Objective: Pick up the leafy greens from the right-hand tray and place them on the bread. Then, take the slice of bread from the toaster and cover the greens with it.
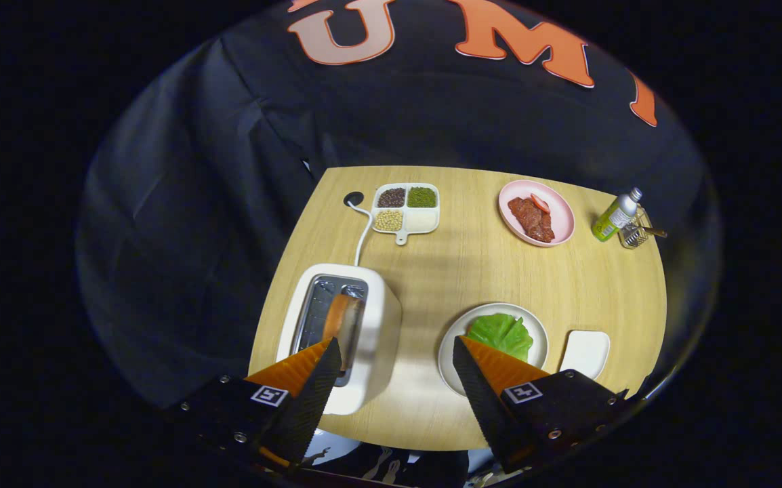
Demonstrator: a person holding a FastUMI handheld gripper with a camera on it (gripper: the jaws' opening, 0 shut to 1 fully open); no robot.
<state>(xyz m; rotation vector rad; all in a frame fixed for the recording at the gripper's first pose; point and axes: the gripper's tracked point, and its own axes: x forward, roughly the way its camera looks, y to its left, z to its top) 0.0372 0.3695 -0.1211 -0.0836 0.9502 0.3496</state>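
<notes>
The gripper [394,352] hangs above the worktop [459,271] with fingers spread wide, gripping nothing; the toaster [347,332] with its bread slice [340,318] sits beneath the left finger; the leafy greens [501,335] lie on a round plate [450,339] right of the toaster; no legible writing.

no readable text on bottle [613,217], claw [394,352] spread apart

Gripper [394,352] fingers spread, bare table [472,271] between them; toaster [340,332] blocks near left, plate [455,339] with greens [501,333] near right; wide clear strip mid-table before far dishes
</notes>
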